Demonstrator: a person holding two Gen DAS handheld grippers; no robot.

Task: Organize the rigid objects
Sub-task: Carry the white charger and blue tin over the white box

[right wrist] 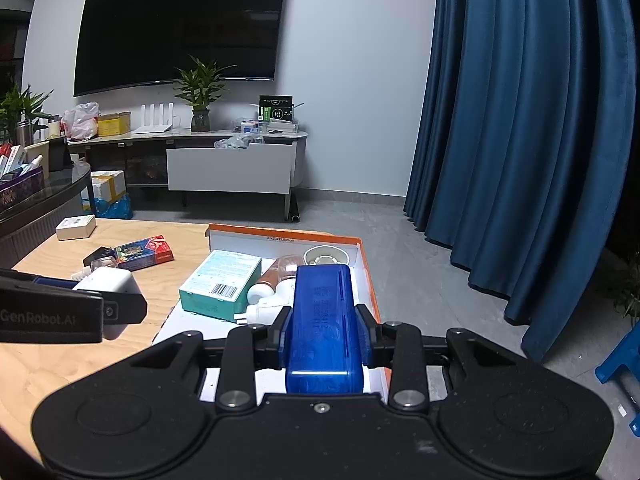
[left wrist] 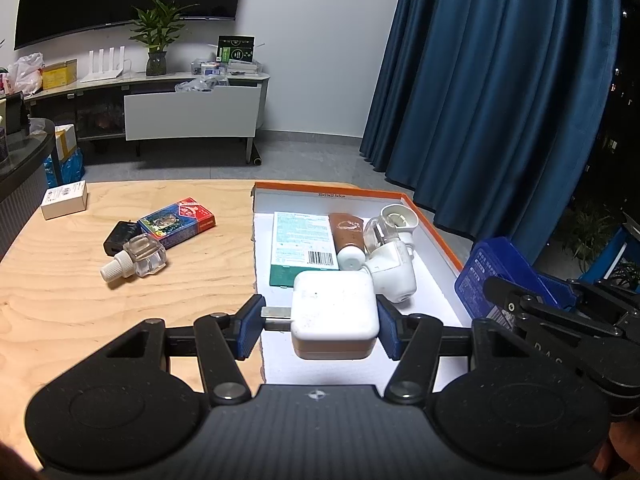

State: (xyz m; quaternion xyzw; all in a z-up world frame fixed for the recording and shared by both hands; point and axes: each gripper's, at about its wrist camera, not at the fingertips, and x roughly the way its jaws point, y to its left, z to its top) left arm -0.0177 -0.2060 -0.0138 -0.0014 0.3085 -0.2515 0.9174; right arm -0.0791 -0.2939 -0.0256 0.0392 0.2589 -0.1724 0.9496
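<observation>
Gripping white charger [left wrist: 334, 312], left hand-held gripper [left wrist: 320, 322]; right hand-held gripper [right wrist: 323, 334] clamps blue case [right wrist: 323, 328].

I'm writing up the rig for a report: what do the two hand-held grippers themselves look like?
Both are matte black. The left hand-held gripper has a ribbed body with two round discs, angular linkage bars with silver pivot screws, and blue pads on its fingers. The right hand-held gripper has the same build. White "GenRobot.AI" lettering runs along the left one's side in the right wrist view. No cables or sleeves show.
</observation>
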